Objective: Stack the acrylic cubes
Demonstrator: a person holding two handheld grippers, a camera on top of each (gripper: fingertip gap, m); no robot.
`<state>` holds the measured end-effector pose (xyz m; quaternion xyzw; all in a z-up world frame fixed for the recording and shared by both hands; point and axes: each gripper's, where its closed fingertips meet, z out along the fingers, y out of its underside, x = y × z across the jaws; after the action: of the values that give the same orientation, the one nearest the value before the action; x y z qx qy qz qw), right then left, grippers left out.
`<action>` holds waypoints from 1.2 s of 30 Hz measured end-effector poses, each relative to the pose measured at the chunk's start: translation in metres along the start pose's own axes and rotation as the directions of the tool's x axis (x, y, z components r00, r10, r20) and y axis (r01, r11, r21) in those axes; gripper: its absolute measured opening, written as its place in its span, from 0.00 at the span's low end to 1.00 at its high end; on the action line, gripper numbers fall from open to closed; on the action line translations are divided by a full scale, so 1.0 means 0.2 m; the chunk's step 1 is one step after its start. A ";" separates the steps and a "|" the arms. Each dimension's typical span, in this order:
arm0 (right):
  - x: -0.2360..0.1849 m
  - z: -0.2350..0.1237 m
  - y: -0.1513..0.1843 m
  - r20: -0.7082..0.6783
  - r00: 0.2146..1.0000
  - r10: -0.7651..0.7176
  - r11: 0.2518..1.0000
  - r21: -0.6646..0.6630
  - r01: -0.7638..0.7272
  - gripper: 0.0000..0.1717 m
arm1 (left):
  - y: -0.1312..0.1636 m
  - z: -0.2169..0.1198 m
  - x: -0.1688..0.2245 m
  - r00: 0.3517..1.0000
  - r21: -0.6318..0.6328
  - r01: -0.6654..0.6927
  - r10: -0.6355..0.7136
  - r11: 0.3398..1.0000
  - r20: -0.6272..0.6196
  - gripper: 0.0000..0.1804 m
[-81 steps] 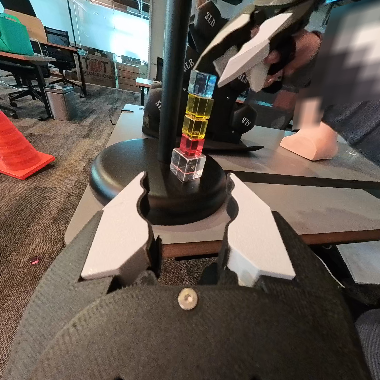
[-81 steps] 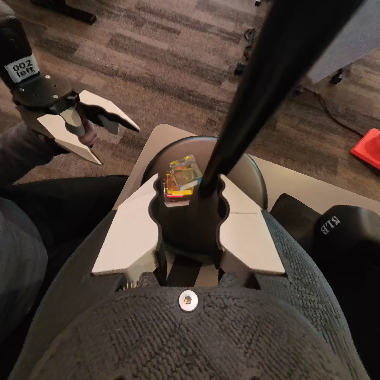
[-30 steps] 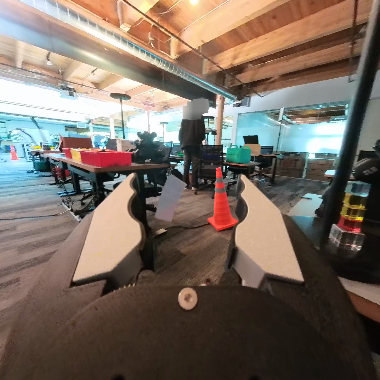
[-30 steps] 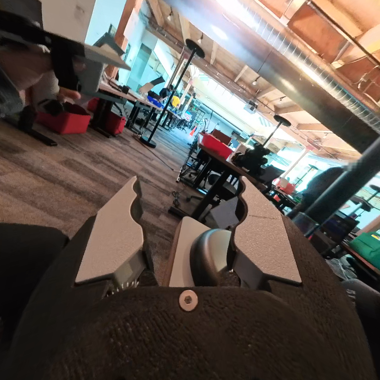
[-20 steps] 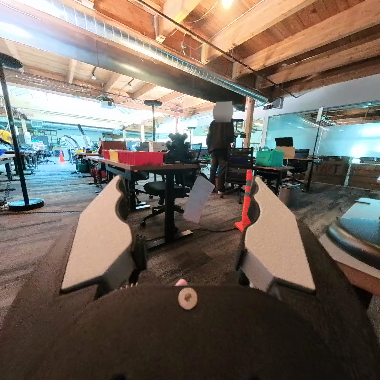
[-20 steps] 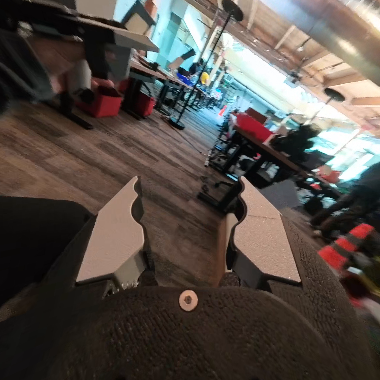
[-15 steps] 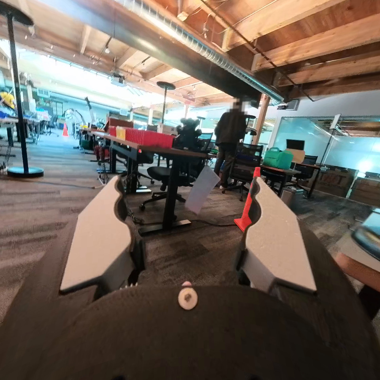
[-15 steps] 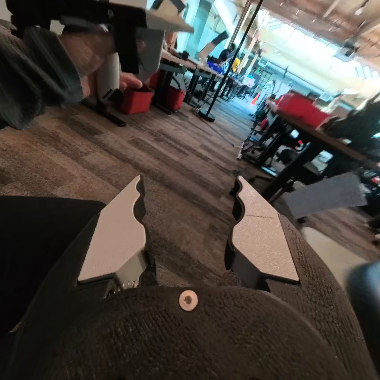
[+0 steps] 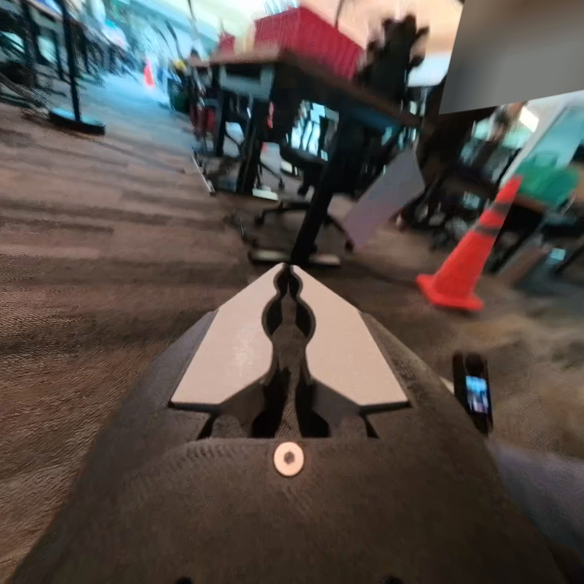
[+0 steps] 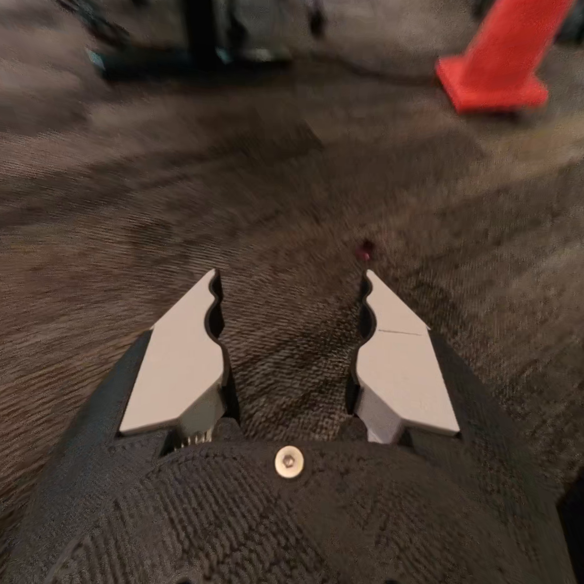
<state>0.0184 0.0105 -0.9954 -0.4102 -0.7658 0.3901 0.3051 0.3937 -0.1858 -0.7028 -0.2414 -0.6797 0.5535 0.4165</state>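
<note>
The left gripper (image 9: 288,268) hangs above the brown-grey patterned carpet floor (image 9: 94,316) with its two pale fingers brought together tip to tip and nothing between them. Just to its right, low in the left wrist view, a small dark device with a lit blue screen (image 9: 474,393) shows in blur. Farther off on the carpet stands an orange traffic cone (image 9: 464,262), and beyond the fingertips a black desk leg (image 9: 316,202) rises to a dark tabletop (image 9: 316,82) that carries a red bin (image 9: 303,38). A grey flat panel (image 9: 385,196) leans beside that leg.

The right gripper (image 10: 292,275) points down at the same carpet floor (image 10: 189,189), its pale fingers (image 10: 183,347) standing wide apart with only carpet showing between them. A small dark-red object (image 10: 365,251), too blurred to identify, lies on the carpet just beyond the right-hand fingertip, not touching it. Farther away, the square base of the orange traffic cone (image 10: 496,72) sits on the floor near the view's upper right.
</note>
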 end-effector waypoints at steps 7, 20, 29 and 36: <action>0.47 0.97 0.26 -0.087 0.994 -0.065 0.995 -0.083 0.058 0.41 | 0.33 0.32 -0.36 0.996 -0.366 -0.010 0.039 0.930 0.074 0.00; 0.74 1.57 0.60 -0.178 0.983 0.030 0.927 -0.363 -0.094 0.27 | 0.58 0.65 -0.25 0.995 -0.572 0.064 -0.094 0.818 -0.023 0.00; 0.47 1.26 0.52 -0.051 0.999 0.013 0.943 -0.333 -0.029 0.15 | 0.49 0.59 -0.02 0.972 -0.523 0.111 -0.202 0.845 -0.119 0.00; -0.14 0.54 0.75 0.147 0.989 0.015 0.925 -0.377 0.042 0.15 | 0.58 0.22 0.19 0.968 -0.525 0.112 -0.212 0.844 -0.134 0.00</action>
<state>0.0048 0.0020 -1.1824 -0.4263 -0.8499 0.2619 0.1654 0.3205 -0.1488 -0.8042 -0.3361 -0.7782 0.2898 0.4443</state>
